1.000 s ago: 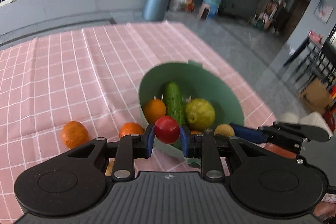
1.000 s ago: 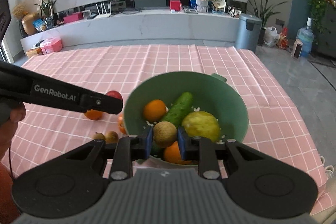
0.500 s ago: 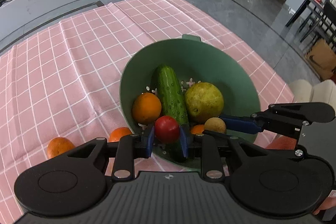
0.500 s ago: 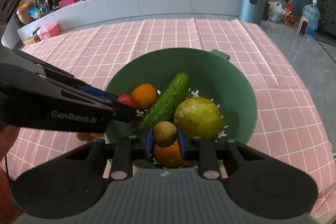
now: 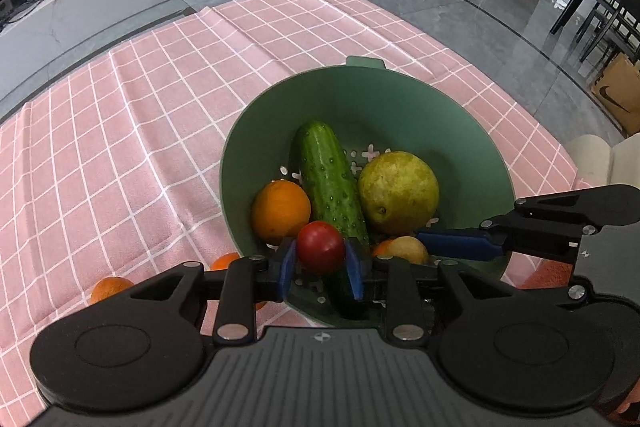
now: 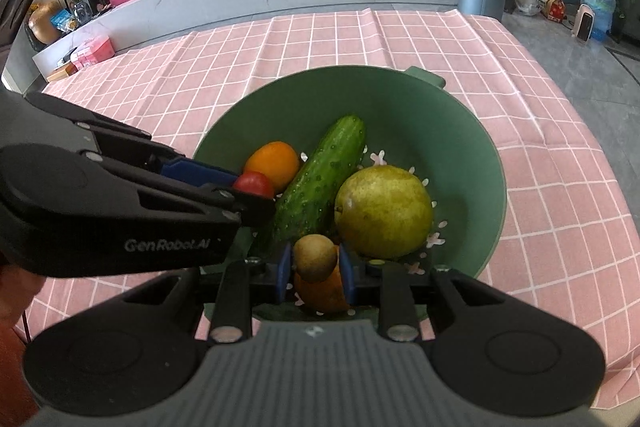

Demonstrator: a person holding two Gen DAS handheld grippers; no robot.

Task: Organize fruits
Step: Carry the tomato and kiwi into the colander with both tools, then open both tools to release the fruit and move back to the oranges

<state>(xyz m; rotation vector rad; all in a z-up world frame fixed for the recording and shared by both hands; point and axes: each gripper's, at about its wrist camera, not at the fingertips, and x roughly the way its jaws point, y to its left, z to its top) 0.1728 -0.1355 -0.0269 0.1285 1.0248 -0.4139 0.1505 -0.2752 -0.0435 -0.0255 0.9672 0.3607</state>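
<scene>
Checked cloth (image 5: 160,115) (bowl (image 5: 400,99), oranges (image 5: 110,287))

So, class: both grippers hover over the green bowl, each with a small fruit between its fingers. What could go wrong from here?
The left gripper has just been opening around the tomato, which could roll off the cucumber unpredictably. The right gripper's brown fruit sits over an orange and may bounce. The grippers are close together above the bowl and could collide.
</scene>
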